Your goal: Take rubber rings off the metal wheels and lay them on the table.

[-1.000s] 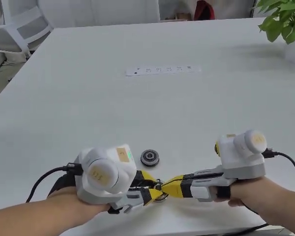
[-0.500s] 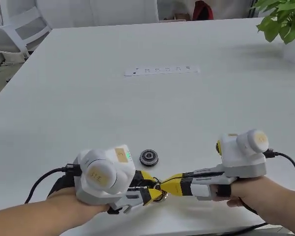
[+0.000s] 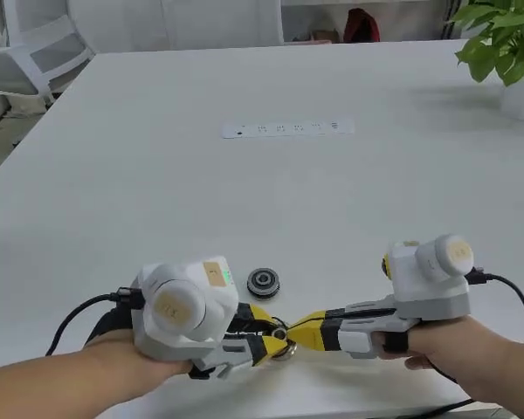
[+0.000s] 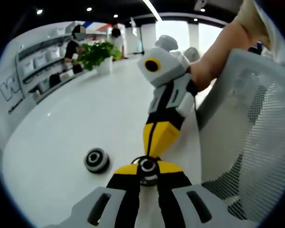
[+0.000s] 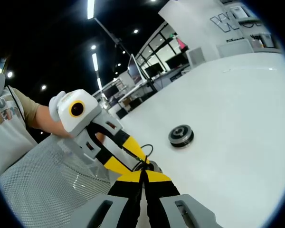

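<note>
Your left gripper (image 4: 147,166) clamps the metal wheel (image 4: 147,172). Your right gripper (image 5: 143,173), jaws pressed together, seems to pinch its rubber ring (image 4: 140,160). Peel steadily away from the left tips.

Head view: high over near edge of table (image 3: 332,201), facing forward-down, left gripper (image 3: 271,336) and right gripper (image 3: 299,330) close at bottom. Left gripper view: low over table, facing the right gripper, very near. Right gripper view: low, facing back at left one. All three share loose wheel (image 3: 263,281) and held wheel (image 4: 147,167) at jaw tips
</note>
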### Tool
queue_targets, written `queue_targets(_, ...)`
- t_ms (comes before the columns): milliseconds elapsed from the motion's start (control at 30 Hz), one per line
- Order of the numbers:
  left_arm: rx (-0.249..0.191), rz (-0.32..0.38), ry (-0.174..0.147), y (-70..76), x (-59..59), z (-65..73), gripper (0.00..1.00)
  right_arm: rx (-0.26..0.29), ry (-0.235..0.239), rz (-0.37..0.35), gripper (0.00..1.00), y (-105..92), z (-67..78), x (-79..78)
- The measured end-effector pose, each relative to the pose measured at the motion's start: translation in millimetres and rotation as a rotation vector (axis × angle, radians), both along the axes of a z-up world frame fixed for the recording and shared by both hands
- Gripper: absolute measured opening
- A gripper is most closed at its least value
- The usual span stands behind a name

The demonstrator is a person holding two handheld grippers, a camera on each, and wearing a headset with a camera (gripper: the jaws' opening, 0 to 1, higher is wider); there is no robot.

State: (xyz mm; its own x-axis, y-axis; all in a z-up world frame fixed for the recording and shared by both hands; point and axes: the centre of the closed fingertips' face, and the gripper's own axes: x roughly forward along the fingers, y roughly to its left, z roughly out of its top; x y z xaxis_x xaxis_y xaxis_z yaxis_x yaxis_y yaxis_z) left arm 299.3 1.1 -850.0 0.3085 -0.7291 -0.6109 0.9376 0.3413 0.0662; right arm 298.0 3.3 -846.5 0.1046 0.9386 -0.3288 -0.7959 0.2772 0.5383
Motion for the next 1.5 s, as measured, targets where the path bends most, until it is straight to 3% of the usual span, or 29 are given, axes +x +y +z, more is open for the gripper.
queue_targets(833, -0.003, -0.014, 0.023, 0.0, -2.6, 4.2, 0.19, 0.005, 0.002, -0.002, 0.0, -1.2, 3.2, -0.1)
queue_targets(967, -0.024, 0.0, 0.043, 1.1, -1.7, 8.8, 0.22, 0.014, 0.002, -0.013, 0.0, -2.3, 5.9, 2.5)
queue_targets(1233, -0.04, -0.016, 0.039, 3.7, -8.2, 20.1, 0.27, 0.035, 0.007, -0.026, 0.0, -3.2, 13.3, 4.8)
queue_targets(1500, -0.083, -0.007, 0.029, 10.2, -10.6, 37.5, 0.32, 0.05, 0.0, -0.026, 0.0, -1.3, 22.9, 7.6)
